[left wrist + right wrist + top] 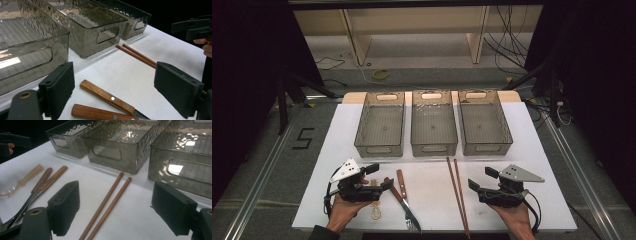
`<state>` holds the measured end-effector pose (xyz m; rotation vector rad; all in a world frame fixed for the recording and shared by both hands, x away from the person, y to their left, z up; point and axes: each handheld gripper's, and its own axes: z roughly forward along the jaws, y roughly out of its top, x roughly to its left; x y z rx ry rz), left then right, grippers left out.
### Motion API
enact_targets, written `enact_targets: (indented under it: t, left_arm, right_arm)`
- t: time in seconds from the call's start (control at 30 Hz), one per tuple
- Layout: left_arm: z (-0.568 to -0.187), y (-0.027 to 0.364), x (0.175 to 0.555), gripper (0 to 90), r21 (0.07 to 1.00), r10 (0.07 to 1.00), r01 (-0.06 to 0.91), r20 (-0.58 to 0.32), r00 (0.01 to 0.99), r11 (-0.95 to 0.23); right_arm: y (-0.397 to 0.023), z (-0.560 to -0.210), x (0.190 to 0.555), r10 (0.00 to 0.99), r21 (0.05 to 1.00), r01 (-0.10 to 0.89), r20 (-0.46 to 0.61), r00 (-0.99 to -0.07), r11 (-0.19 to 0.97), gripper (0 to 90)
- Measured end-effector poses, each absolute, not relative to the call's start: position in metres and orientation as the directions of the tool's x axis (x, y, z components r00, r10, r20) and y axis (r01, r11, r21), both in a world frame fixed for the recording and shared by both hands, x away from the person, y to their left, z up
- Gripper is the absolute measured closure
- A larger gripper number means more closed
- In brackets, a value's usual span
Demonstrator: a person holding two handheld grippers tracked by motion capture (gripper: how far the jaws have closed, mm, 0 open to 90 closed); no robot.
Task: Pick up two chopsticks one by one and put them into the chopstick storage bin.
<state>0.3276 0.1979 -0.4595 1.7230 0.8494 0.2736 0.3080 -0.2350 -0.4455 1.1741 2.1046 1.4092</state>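
My left gripper (380, 176) hovers open at the front left of the white table, jaws empty. Just past it lie a knife (402, 184) and a fork (404, 207) with wooden handles, and a clear plastic spoon (375, 211). In the left gripper view the open left gripper (117, 86) frames the two wooden handles (106, 95). My right gripper (482, 178) stands open and empty at the front right, beside a pair of brown chopsticks (458, 192). The right gripper view has the right gripper (118, 207) over the chopsticks (110, 200), with the spoon (23, 180) farther off.
Three smoky clear bins stand in a row at the back: left bin (378, 149), middle bin (434, 148), right bin (488, 148). All three look empty. The white table cover (432, 172) ends near my hands at the front edge.
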Motion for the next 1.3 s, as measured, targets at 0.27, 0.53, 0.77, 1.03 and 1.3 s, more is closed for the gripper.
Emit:
enact_targets:
  t: [0.27, 0.53, 0.77, 1.03, 1.3]
  left_arm:
    - [-0.460, 0.198, 0.328, 16.1, 0.912, 0.662, 0.398, -0.235, 0.712, -0.104]
    - [-0.460, 0.198, 0.328, 16.1, 0.910, 0.663, 0.400, -0.234, 0.711, -0.108]
    - [-0.460, 0.198, 0.328, 16.0, 0.909, 0.665, 0.402, -0.235, 0.709, -0.107]
    - [-0.460, 0.198, 0.328, 16.0, 0.910, 0.666, 0.401, -0.235, 0.708, -0.106]
    - [-0.460, 0.199, 0.328, 16.0, 0.910, 0.666, 0.401, -0.235, 0.708, -0.105]
  right_arm:
    - [-0.232, -0.443, 0.310, 0.790, 0.865, 0.469, 0.159, -0.593, 0.178, 27.2]
    - [-0.224, -0.433, 0.321, 0.812, 0.782, 0.547, 0.091, -0.576, 0.300, 31.6]
    - [-0.210, -0.420, 0.337, 0.812, 0.695, 0.607, 0.057, -0.580, 0.385, 32.7]
    - [-0.191, -0.424, 0.348, 0.793, 0.607, 0.643, 0.034, -0.609, 0.468, 36.4]
    - [-0.175, -0.437, 0.363, 0.783, 0.487, 0.686, 0.004, -0.622, 0.541, 44.9]
